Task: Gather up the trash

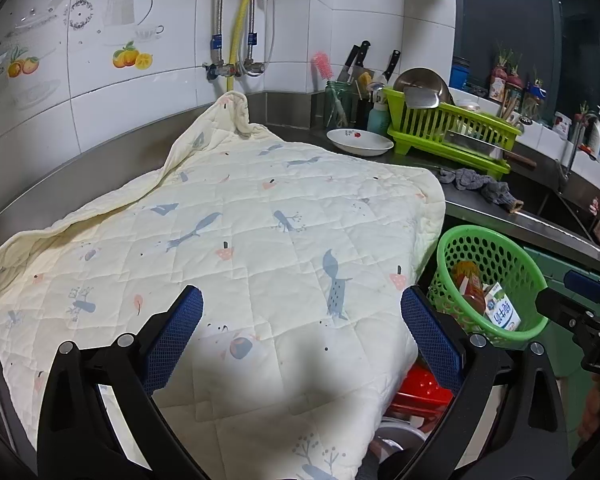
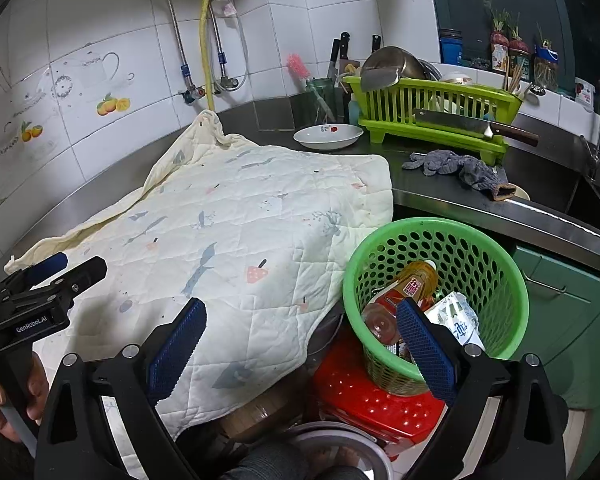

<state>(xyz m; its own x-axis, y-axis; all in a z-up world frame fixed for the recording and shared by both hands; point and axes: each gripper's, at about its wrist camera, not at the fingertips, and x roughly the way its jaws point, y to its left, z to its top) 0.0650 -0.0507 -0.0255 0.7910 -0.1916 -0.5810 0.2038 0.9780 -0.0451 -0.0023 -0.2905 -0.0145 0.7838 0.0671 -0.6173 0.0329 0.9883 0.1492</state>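
Beside the quilted cloth [image 2: 236,232], both grippers [image 1: 302,336] [image 2: 300,352] hang spread and empty; bumping the green basket [image 2: 512,280] could spill its bottle [image 2: 412,284].

Both grippers' jaws wide apart.

The quilted cloth [image 1: 260,240] covers most of the surface [image 1: 100,160] at frame centre and left, flat and bare on top, so a tool could pass freely above it. At lower right the green basket [image 2: 512,280] stands open-mouthed, though a bottle [image 2: 412,284] and carton [image 2: 460,320] lie inside. The upper right is crowded: dish rack [image 2: 432,96], cleaver [image 2: 460,122], plate [image 2: 328,136], grey rag [image 2: 456,168].
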